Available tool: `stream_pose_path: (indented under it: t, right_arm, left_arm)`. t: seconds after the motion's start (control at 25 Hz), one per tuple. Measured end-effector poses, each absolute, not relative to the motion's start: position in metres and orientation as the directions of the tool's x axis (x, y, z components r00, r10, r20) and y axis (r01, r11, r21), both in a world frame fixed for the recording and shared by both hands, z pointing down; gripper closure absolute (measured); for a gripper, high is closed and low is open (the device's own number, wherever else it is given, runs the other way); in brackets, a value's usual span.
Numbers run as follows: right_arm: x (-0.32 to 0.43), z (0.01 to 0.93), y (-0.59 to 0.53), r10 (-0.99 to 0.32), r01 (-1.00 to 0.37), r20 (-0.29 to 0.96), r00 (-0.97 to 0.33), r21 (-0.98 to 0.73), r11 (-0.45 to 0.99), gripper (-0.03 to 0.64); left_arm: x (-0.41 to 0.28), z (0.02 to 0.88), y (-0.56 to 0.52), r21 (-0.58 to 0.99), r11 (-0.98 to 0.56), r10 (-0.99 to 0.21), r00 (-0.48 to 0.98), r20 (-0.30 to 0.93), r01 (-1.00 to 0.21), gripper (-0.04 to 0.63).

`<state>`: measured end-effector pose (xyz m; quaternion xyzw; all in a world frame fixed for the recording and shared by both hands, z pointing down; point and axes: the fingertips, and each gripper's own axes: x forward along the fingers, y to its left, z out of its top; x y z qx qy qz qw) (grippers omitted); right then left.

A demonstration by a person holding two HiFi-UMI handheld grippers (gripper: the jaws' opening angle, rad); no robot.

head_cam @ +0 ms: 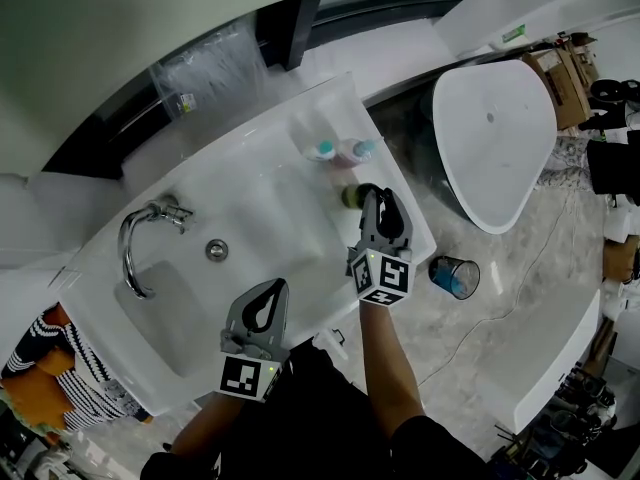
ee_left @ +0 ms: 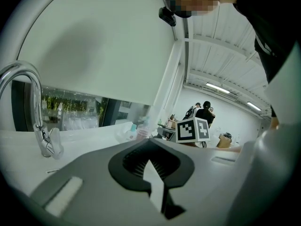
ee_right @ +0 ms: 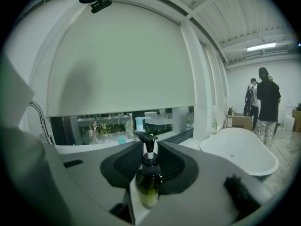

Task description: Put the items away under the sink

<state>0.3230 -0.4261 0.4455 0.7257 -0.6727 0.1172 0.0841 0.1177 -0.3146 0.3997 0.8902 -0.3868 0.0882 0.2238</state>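
Observation:
A dark green pump bottle (ee_right: 149, 180) stands upright on the white counter (head_cam: 300, 218) right of the basin. My right gripper (ee_right: 149, 147) is shut on it, with the jaws against its sides. From the head view the bottle (head_cam: 351, 196) shows at the tips of that gripper (head_cam: 380, 200). My left gripper (head_cam: 279, 286) hovers over the front edge of the sink with its jaws together and nothing between them. In its own view the left gripper (ee_left: 149, 144) points across the counter. Behind the pump bottle stand two blue-capped bottles (head_cam: 322, 151) and a pink one (head_cam: 350, 153).
A chrome faucet (head_cam: 135, 253) arches over the basin (head_cam: 190, 318) at the left. A white bathtub (head_cam: 495, 138) stands to the right, with a blue cup (head_cam: 455, 276) on the marble floor. A person in a striped sleeve (head_cam: 55, 373) is at the lower left; others (ee_right: 263, 102) stand far off.

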Motion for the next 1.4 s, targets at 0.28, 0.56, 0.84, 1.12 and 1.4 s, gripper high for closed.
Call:
stream_pose_path:
  t: [0.28,0.56,0.84,1.12,1.4]
  right_arm:
    - [0.324,0.442,-0.424,-0.961,-0.997,0.274,0.051,-0.038,-0.063,0.525]
    - [0.33,0.437,-0.406,-0.964,-0.997,0.262,0.041,-0.057,-0.058,0.532]
    - [0.32,0.429,-0.368,-0.965,-0.998,0.263,-0.015,-0.067,-0.003,0.534]
    - [0.316,0.408,-0.319,-0.965,-0.998,0.258,-0.041,-0.058,0.027,0.534]
    - [0.307,0.379,-0.26,-0.966,-0.995,0.241,-0.094,-0.042,0.086,0.534]
  left_arm:
    - [0.119,0.397,-0.308,0.338,-0.589,-0.653,0.678,0.336,-0.734,0.588]
    - [0.116,0.39,-0.292,0.323,-0.579,-0.669,0.663,0.336,-0.749,0.586]
    - [0.117,0.38,-0.269,0.291,-0.585,-0.694,0.653,0.304,-0.757,0.587]
    - [0.126,0.361,-0.238,0.283,-0.596,-0.706,0.658,0.263,-0.752,0.588]
    - [0.12,0.34,-0.192,0.241,-0.587,-0.743,0.632,0.219,-0.773,0.588]
